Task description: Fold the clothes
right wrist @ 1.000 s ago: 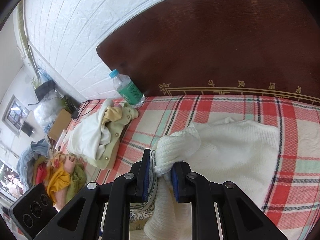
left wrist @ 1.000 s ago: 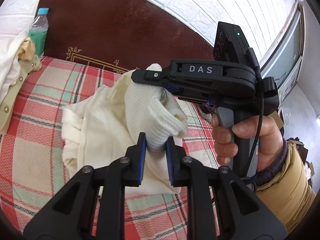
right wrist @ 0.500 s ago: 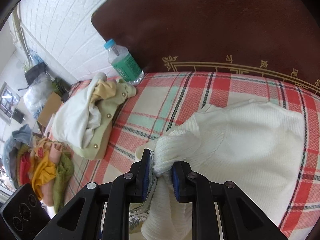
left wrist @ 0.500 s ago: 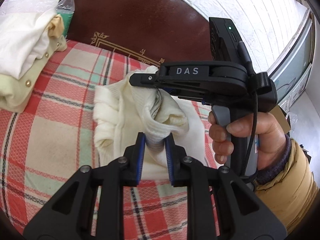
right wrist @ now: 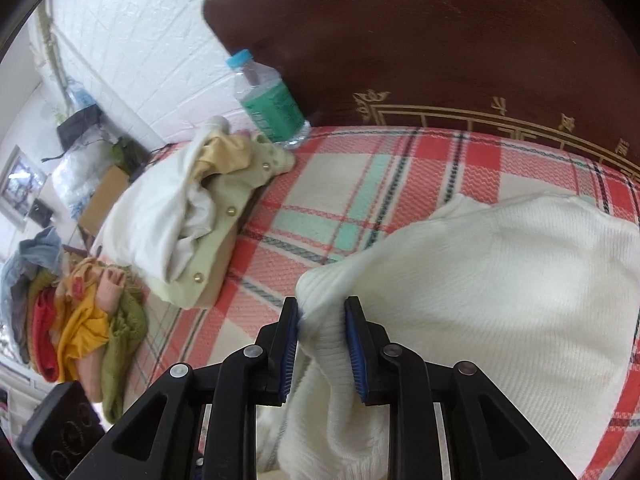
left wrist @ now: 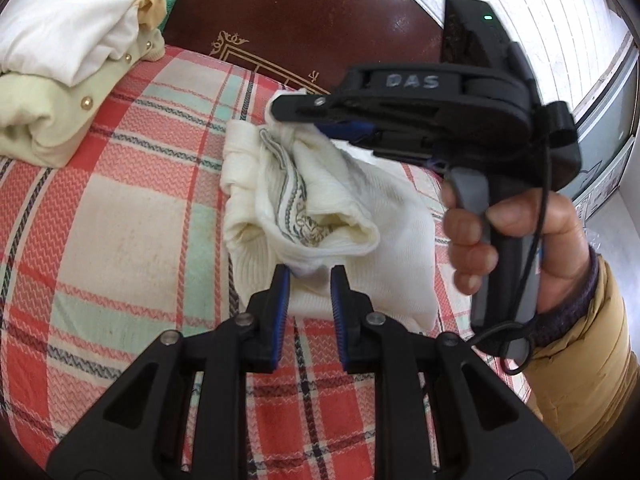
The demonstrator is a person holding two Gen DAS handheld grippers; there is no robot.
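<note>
The cream knit sweater lay bunched on the plaid bedspread, near the dark wooden headboard. Its body spread flat toward the right side of the bed in the right wrist view, with one edge running close along the headboard's gold trim. The left tongs were clenched on a fold at the near end of the sweater, where a patterned inner band showed in the opening. The right tongs were clenched on a ribbed fold of the same sweater, lifted off the bed; in the left wrist view they reached in from the right, held by a hand in a tan sleeve, and gripped the far end of the bunch.

To the left of the sweater, a broad stretch of bedspread was bare up to a pile of folded clothes, cream and pale green with brass buttons. A water bottle with a green label stood just behind that pile, against the headboard. Beyond the bed's left edge lay a heap of coloured garments, and farther off a cardboard box and bags stood by the white brick wall. A window showed at the right in the left wrist view.
</note>
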